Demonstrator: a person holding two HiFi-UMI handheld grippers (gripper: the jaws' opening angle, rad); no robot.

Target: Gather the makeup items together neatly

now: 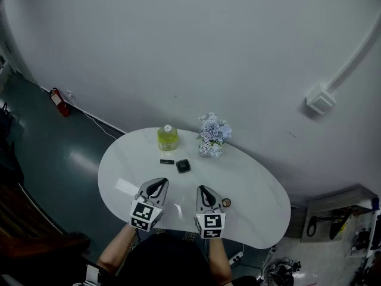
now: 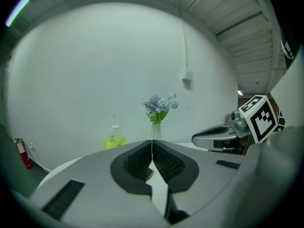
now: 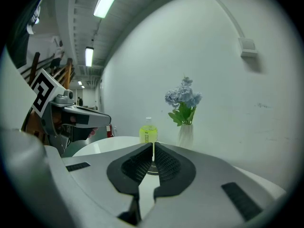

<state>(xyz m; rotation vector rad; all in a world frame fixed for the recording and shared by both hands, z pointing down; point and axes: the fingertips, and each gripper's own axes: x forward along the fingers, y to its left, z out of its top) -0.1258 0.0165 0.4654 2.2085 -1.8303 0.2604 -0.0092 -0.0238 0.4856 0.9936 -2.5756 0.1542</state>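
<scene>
On the white oval table (image 1: pixel 250 177) lie a short black tube (image 1: pixel 166 161), a black square compact (image 1: pixel 183 166) beside it, and a small round reddish item (image 1: pixel 226 202) near the front right. My left gripper (image 1: pixel 157 185) hovers at the table's front, shut with nothing in it, its jaws meeting at the tip (image 2: pixel 152 143). My right gripper (image 1: pixel 203 190) is beside it, also shut and empty (image 3: pixel 153 146), just left of the reddish item. A dark flat item (image 3: pixel 153 168) shows through the gap behind the right jaws.
A yellow-green bottle (image 1: pixel 168 137) and a vase of pale blue flowers (image 1: pixel 212 137) stand at the table's far edge, against the wall. A red fire extinguisher (image 1: pixel 58 101) stands on the dark floor at the left. Clutter lies on the floor at the lower right.
</scene>
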